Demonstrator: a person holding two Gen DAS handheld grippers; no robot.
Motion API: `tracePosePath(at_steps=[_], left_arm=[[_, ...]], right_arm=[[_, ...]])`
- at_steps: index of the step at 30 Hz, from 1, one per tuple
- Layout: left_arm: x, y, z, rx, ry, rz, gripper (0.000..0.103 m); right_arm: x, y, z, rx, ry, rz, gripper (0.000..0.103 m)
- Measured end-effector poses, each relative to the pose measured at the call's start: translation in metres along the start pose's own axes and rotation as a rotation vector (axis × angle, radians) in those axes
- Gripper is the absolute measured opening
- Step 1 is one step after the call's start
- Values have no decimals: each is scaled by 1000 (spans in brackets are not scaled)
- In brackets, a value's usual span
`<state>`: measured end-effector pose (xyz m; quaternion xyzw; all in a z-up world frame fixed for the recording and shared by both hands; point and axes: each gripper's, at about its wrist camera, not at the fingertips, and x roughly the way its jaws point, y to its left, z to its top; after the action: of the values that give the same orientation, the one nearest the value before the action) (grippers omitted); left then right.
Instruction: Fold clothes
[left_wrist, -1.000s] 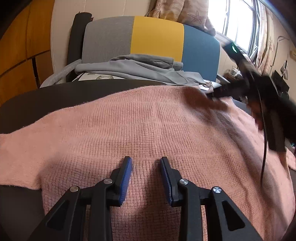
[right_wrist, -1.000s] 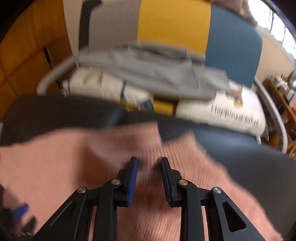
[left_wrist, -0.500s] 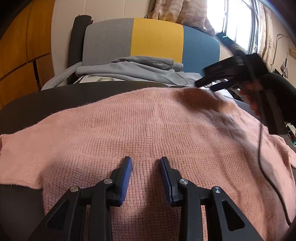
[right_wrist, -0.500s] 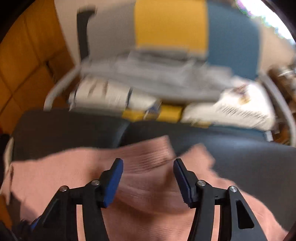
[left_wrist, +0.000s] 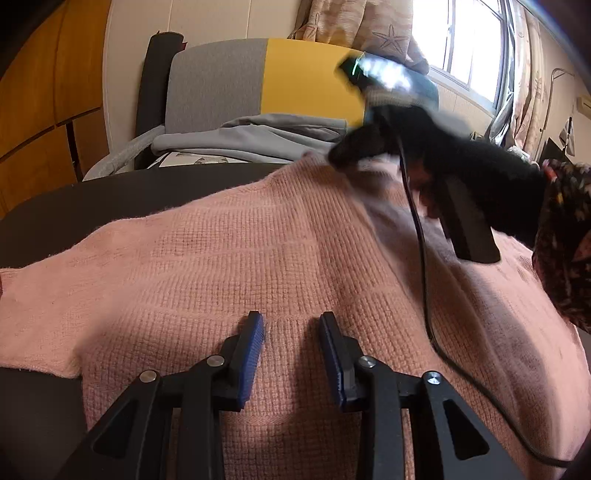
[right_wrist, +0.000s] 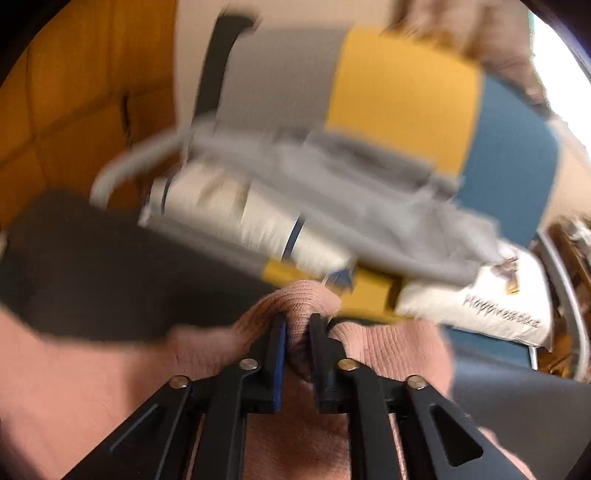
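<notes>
Pink sweater (left_wrist: 258, 266), bunched at its far edge between the closing jaws of the right claw (right_wrist: 298, 326); left claw (left_wrist: 291, 328) hovers half-open over the near hem, nothing between its jaws. Sweater spreads across the dark bench (left_wrist: 110, 199); beyond, a grey garment (left_wrist: 251, 136) on a chair (left_wrist: 303, 77).

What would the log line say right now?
left gripper: open over pink sweater | right gripper: closing on sweater's bunched far edge

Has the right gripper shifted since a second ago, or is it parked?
Yes. In the left wrist view the right gripper has travelled leftward, to the yellow chair panel. Its jaws are closing on a fold of the pink sweater.
</notes>
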<state>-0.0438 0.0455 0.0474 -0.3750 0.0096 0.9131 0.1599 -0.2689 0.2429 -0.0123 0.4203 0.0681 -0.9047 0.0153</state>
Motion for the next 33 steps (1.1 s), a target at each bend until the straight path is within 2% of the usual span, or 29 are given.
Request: tracePosePath(at_steps=[1,2,4,6,8,10,12,14,15,17,19,22,24,27,31,32,33], left_arm=[[0,0,0,-2,0,-2,32],[0,1,0,-2,0,-2,32],[-1,0,-1,1,0,2,32],[-1,-2,-1,5,0,7,32],[-1,-2,0,6,3,11,32],[-2,-2,0,6,7,13,32],[-3,-1,1,5,11,16,32],[-3,-1,2,5,15,18,32],[-4,-1,2,7,18,23,32],[-6,-4,0,20,23,41,32],[-6,-8,0,42,37,62,32],[-1,-22,13,78,99,74,30],[8,-29,29,66,112,17,31],[26,-38,57,24,114,-89,32],[70,-34,78,-46,122,-127,32],[77,-33,78,-39,110,-135,31],[78,-34,77,-33,95,-144,32]], right_arm=[[2,-3,-5,-1,13,18,21],[-10,-12,-8,34,-13,33,29],[-35,-32,-16,112,-71,52,33],[-63,-57,-28,206,-145,21,39],[-66,-73,-41,206,-116,-27,38],[-54,-83,-57,169,-37,-93,37],[-45,-100,-78,197,14,-143,39],[-52,-129,-99,293,-17,-153,39],[-58,-142,-107,338,-15,-188,39],[-61,-158,-116,383,-16,-203,40],[-66,-168,-124,415,-33,-162,41],[-69,-170,-130,420,-46,-127,47],[-77,-165,-129,403,-45,-116,48],[-99,-153,-129,393,-133,-45,47],[-101,-140,-113,359,-114,3,48],[-97,-141,-106,361,-111,12,50],[-90,-144,-99,365,-102,19,57]])
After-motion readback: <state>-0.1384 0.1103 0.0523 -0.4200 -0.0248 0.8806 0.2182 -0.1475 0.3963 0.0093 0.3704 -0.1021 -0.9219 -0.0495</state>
